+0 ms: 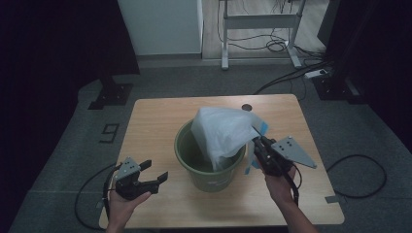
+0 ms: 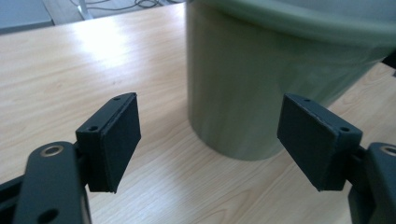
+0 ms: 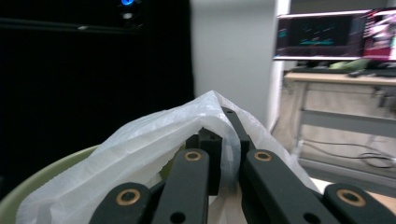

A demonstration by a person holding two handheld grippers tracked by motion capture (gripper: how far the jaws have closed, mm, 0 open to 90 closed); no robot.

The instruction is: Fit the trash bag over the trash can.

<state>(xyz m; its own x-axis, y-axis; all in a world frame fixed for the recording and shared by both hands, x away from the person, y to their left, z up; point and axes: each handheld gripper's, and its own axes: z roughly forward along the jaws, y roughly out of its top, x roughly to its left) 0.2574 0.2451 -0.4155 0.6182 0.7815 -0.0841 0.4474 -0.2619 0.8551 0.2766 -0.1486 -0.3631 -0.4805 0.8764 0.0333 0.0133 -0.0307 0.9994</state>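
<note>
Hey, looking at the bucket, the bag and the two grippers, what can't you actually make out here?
- Inside of the green bucket: high view, covered by the white plastic bag.
- Right gripper jaw tips: right gripper view, wrapped in bag film.
- Bucket rim and bag: left gripper view, cut off by the top edge; the left gripper gapes before the wall.
- Bucket label: too small, dim.

Lab: black curtains (image 1: pixel 58 43), floor cables (image 1: pixel 286 77), monitor (image 3: pixel 322 35).

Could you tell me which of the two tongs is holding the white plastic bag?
The right tongs, jaws shut on the white plastic bag over the green bucket. The left tongs are open, holding nothing.
</note>
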